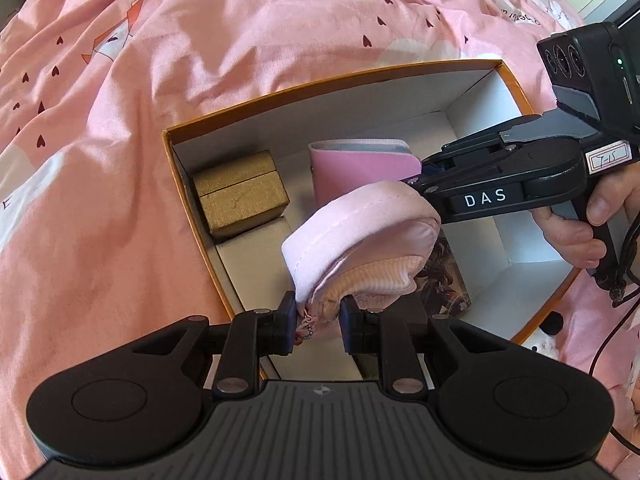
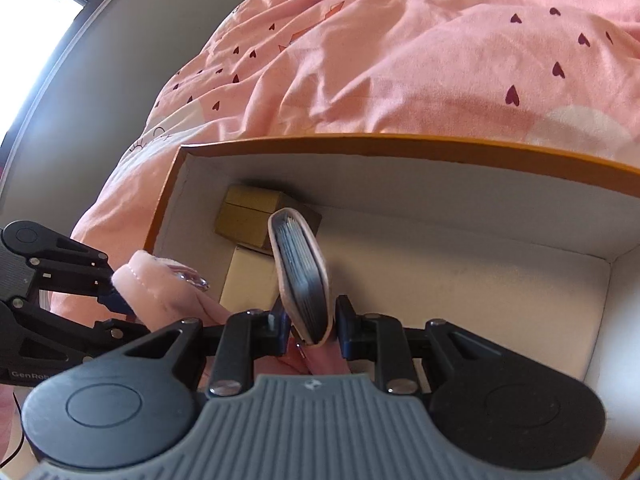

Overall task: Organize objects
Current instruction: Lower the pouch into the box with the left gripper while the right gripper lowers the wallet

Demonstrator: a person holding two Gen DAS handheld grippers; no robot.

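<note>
An open white box with an orange rim (image 1: 332,78) lies on the pink bedding. Over its near left part my left gripper (image 1: 318,320) is shut on a soft pale-pink fabric pouch (image 1: 360,232) with an orange ribbed part; the pouch bulges up past the fingers. My right gripper (image 2: 310,322) is shut on a pink card holder (image 2: 302,276), held on edge with its grey leaves showing. It reaches in from the right in the left wrist view (image 1: 416,178), the card holder (image 1: 360,168) standing over the box floor. The pouch (image 2: 156,284) and left gripper (image 2: 116,300) sit to the card holder's left.
Inside the box, a gold box (image 1: 240,196) stands in the far left corner, with a small white box (image 1: 256,252) just in front of it. A dark patterned box (image 1: 444,276) lies under the pouch. The box's right half shows bare white floor (image 2: 460,280). A hand (image 1: 580,232) grips the right tool's handle.
</note>
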